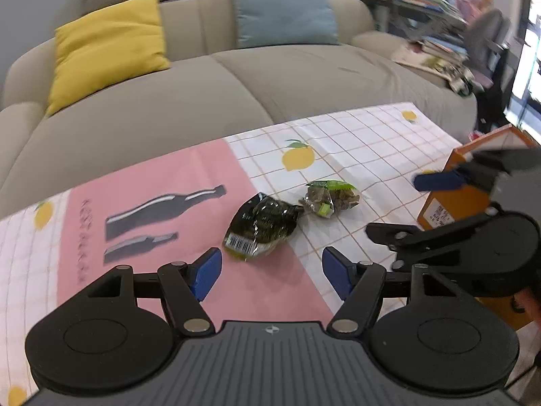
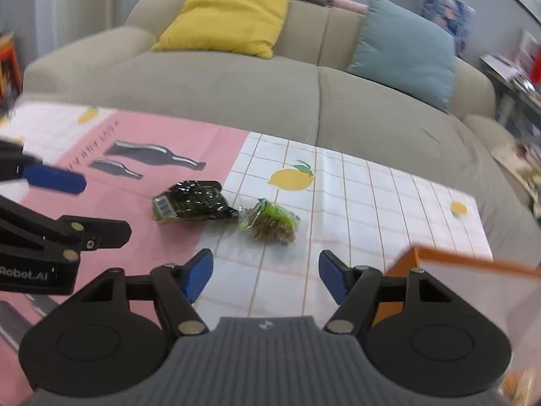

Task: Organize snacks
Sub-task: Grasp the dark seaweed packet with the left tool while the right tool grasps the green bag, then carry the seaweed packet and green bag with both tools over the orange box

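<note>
Two snack packets lie side by side on the lemon-print tablecloth [image 1: 372,142]. The dark green packet with a barcode [image 1: 260,226] [image 2: 192,201] is on the left. The smaller clear packet with a green label [image 1: 329,198] [image 2: 270,223] touches its right end. My left gripper [image 1: 272,272] is open and empty, just short of the dark packet. My right gripper [image 2: 265,275] is open and empty, just short of the clear packet. Each gripper shows at the edge of the other's view, the right one [image 1: 422,203] and the left one [image 2: 57,203].
An orange box [image 1: 473,182] [image 2: 466,270] stands open at the table's right front. A beige sofa [image 1: 203,81] runs along the far side of the table, with a yellow cushion [image 1: 108,47] and a blue cushion [image 1: 284,6]. Cluttered shelves [image 1: 436,10] stand at the far right.
</note>
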The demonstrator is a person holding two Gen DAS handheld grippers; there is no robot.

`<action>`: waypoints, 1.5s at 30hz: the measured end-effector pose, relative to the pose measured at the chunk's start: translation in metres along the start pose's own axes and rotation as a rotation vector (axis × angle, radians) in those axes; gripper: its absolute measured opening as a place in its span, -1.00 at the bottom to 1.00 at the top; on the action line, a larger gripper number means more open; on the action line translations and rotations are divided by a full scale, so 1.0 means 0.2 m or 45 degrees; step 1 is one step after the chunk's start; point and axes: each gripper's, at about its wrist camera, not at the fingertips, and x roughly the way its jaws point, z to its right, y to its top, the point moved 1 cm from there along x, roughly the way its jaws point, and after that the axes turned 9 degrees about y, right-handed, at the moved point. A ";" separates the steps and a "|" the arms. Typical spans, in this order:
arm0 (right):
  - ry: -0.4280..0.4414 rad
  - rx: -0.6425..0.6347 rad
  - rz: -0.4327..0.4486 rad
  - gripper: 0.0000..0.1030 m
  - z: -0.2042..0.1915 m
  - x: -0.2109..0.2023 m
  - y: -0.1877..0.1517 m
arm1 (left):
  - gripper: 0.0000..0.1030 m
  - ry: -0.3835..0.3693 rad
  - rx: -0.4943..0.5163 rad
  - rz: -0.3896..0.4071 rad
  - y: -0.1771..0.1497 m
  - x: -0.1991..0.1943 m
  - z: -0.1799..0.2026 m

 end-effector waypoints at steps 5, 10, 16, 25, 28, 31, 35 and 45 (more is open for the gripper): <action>0.022 -0.275 -0.110 0.32 0.00 0.19 0.06 | 0.55 -0.022 0.160 -0.032 0.04 0.17 0.02; 0.067 -0.501 -0.191 0.42 -0.01 0.29 0.12 | 0.55 -0.022 0.406 -0.008 0.08 0.27 0.09; 0.146 -0.608 -0.263 0.40 0.01 0.39 0.16 | 0.36 -0.012 0.536 -0.025 0.10 0.39 0.12; 0.177 -0.726 -0.288 0.21 -0.05 0.46 0.14 | -0.03 -0.035 0.490 -0.048 0.09 0.47 0.10; 0.127 -0.737 -0.269 -0.10 -0.05 0.46 0.13 | -0.51 -0.057 0.450 -0.034 0.06 0.45 0.09; 0.138 -0.715 -0.258 -0.23 -0.04 0.45 0.13 | -0.78 -0.060 0.415 -0.024 0.05 0.44 0.09; 0.148 -0.686 -0.257 -0.30 -0.05 0.41 0.12 | -0.95 -0.069 0.356 -0.023 0.03 0.37 0.09; 0.145 -0.607 -0.241 -0.36 -0.20 0.17 -0.11 | -0.99 -0.046 0.259 -0.083 -0.22 0.08 0.15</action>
